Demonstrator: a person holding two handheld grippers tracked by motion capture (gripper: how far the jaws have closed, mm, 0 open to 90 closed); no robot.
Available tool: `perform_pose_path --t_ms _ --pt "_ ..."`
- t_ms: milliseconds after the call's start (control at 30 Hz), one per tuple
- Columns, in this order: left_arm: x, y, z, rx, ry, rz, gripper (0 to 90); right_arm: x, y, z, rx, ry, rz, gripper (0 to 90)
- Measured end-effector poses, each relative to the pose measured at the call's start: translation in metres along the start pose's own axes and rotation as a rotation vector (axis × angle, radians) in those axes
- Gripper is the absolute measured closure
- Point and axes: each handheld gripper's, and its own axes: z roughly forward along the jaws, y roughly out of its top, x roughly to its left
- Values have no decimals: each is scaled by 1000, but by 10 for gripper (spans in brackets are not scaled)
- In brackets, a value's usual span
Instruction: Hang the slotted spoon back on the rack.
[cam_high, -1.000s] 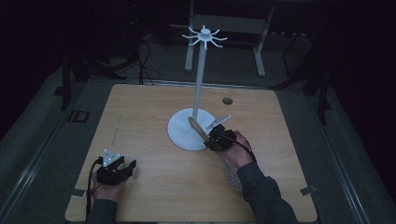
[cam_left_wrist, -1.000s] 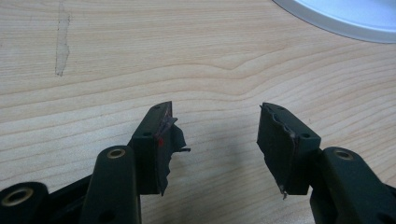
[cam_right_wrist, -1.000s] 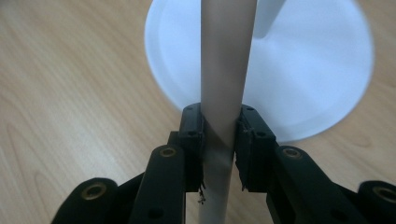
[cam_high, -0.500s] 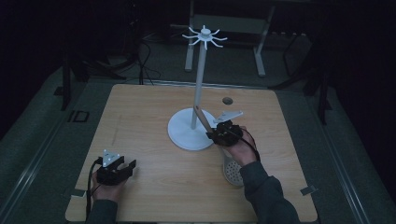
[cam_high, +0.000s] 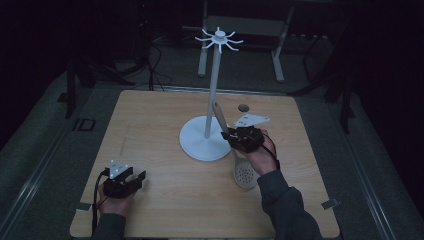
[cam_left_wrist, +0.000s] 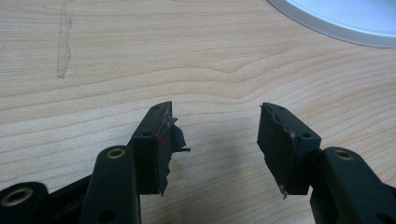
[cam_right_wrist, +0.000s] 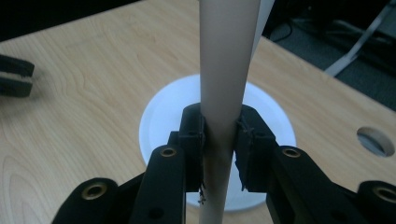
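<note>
A slotted spoon has a pale perforated head (cam_high: 245, 175) and a wooden handle (cam_high: 219, 114) that slants up toward the stand's pole. My right gripper (cam_high: 229, 136) is shut on that handle beside the white stand (cam_high: 214, 85). In the right gripper view both pads clamp the handle (cam_right_wrist: 229, 56), with the stand's round base (cam_right_wrist: 159, 116) behind it. The stand carries a ring of hooks (cam_high: 219, 39) at its top. My left gripper (cam_high: 127, 180) rests low at the table's front left; in the left gripper view it (cam_left_wrist: 215, 135) stands open over bare wood.
The wooden table (cam_high: 150, 120) has a small round hole (cam_high: 243, 107) behind the stand, also seen as a hole (cam_right_wrist: 376, 140) in the right gripper view. The stand's base edge (cam_left_wrist: 336, 23) lies ahead of the left gripper. Dark floor, cables and metal legs surround the table.
The right gripper has risen with the spoon, and the handle now stands steeper beside the pole; the spoon's head shows below the hand. The left gripper has kept still.
</note>
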Motion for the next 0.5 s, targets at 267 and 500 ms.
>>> perform_pose_path --t_ms 267,500 --pt "0 0 0 -5 -1 -4 459 -4 5 -6 -65 -8 12 742" --pt "0 0 0 -9 -7 2 459 -9 14 -15 -110 -21 30 743"
